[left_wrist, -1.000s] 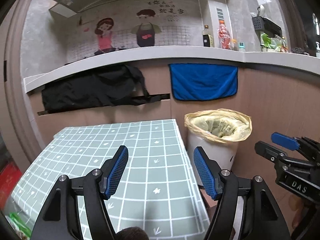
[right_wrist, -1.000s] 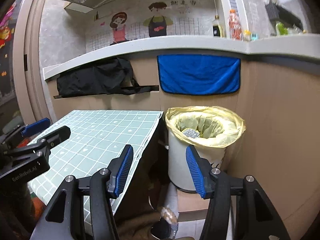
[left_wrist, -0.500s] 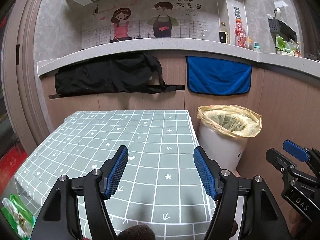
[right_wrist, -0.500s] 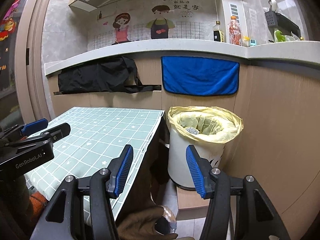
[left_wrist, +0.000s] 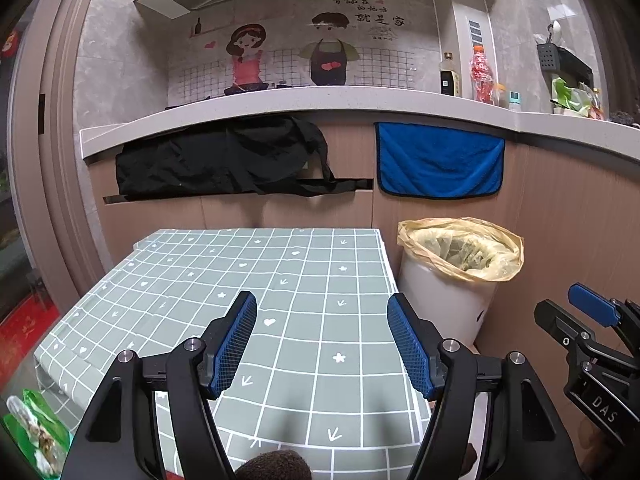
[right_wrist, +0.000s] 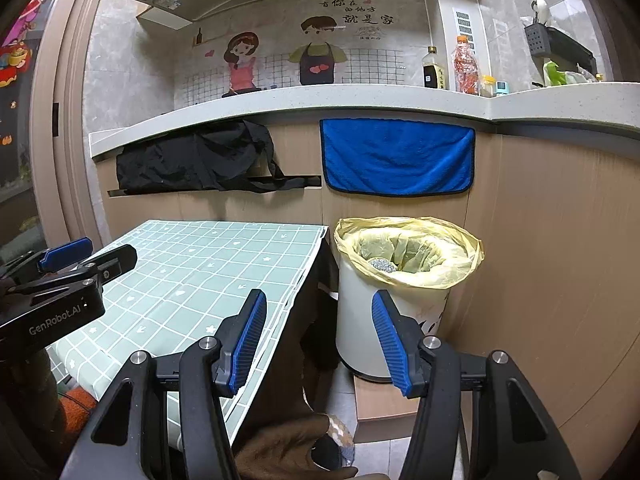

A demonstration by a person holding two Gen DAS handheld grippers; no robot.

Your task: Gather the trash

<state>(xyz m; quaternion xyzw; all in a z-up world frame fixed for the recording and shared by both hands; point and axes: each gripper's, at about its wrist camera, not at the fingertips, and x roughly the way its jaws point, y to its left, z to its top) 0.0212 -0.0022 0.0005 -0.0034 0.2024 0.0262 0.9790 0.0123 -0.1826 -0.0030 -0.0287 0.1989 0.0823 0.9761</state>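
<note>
Over the grid-cloth counter [left_wrist: 304, 320] both my tongs, left tongs [left_wrist: 322, 344] & right tongs [right_wrist: 318, 340], hang agape w/ nothing held. Trash looks mostly binned: gray wad sits in the yellow-lined trash can [right_wrist: 408, 280], right of counter. Green wrapper [left_wrist: 34, 436] lies near-left, prob. next.

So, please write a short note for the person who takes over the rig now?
Left gripper: jaws open, empty, over the checked table.
Right gripper: jaws open, empty, pointing between the table edge and the bin.
The bin with its yellow bag stands right of the table; one grey crumpled piece lies inside.
No trash shows on the tabletop. Left: perhaps the green packet low at the left.
</note>
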